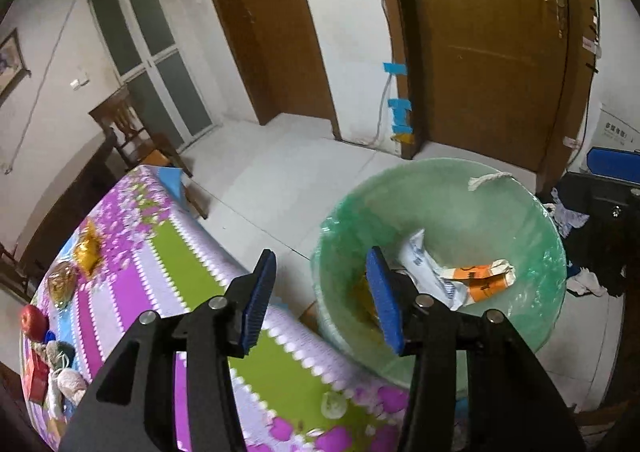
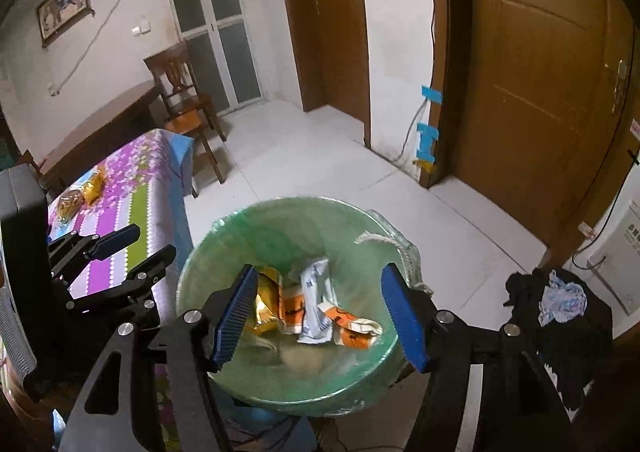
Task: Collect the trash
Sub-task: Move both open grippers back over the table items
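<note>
A bin lined with a green bag (image 1: 460, 187) (image 2: 224, 236) stands on the floor beside the table. Inside lie a white wrapper (image 1: 424, 264) (image 2: 316, 292), an orange-and-white wrapper (image 1: 484, 278) (image 2: 352, 328) and a gold wrapper (image 2: 266, 308). My left gripper (image 1: 324, 300) is open and empty, one finger over the table edge, the other over the bin; it also shows in the right wrist view (image 2: 136, 248). My right gripper (image 2: 320, 312) is open and empty above the bin. On the table (image 1: 180, 252) (image 2: 136, 207) lie a gold packet (image 1: 86, 250) (image 2: 94, 181) and a clear wrapped snack (image 1: 60, 280) (image 2: 68, 203).
A red apple (image 1: 33, 320), a red box (image 1: 36, 380) and crumpled wrappers (image 1: 66, 376) sit at the table's near left. A wooden chair (image 2: 184, 99) stands past the table's far end. Dark clothes (image 2: 560, 316) are piled right of the bin. White floor tiles (image 2: 320, 155) stretch toward brown doors (image 2: 540, 71).
</note>
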{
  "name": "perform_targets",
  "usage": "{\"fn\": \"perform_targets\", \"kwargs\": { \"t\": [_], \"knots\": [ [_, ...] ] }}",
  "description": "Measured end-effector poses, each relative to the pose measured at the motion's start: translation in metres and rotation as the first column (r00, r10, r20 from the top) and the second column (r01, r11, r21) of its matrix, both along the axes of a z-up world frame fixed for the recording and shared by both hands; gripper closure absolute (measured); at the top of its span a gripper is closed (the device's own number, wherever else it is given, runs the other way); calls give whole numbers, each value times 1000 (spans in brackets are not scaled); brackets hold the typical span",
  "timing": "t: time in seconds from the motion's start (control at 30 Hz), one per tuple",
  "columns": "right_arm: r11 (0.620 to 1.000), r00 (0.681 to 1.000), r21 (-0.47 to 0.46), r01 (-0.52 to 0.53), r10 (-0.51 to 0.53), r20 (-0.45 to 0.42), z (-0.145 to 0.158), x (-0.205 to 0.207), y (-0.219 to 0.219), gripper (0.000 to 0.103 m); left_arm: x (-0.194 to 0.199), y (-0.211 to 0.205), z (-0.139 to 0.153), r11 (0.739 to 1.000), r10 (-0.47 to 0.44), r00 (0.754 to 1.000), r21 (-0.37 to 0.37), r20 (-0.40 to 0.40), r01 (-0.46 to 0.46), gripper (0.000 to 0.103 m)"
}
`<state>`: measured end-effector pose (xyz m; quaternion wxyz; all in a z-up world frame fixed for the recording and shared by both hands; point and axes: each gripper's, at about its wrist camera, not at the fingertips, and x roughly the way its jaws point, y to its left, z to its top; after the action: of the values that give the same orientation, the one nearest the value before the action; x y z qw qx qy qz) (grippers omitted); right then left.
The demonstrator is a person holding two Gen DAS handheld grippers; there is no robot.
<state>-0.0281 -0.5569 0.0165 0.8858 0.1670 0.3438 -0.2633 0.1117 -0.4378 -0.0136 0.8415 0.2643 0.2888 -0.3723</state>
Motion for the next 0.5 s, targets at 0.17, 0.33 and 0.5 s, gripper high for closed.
{"fn": "perform_targets", "kwargs": {
  "t": [0.17,0.33,0.5],
  "knots": [
    [998,998,-64,3,1,57,7,-3,26,33,4,33,5,999,36,999,-25,25,-36,54],
    [997,993,-77,-3,12,118,6,-2,53,31,10,76,5,996,74,997,-42,10,-74,49],
    [994,986,-104,-42,58,155,-2,8,89,30,25,125,2,986,159,987,-53,-10,-160,48]
  ]
}}
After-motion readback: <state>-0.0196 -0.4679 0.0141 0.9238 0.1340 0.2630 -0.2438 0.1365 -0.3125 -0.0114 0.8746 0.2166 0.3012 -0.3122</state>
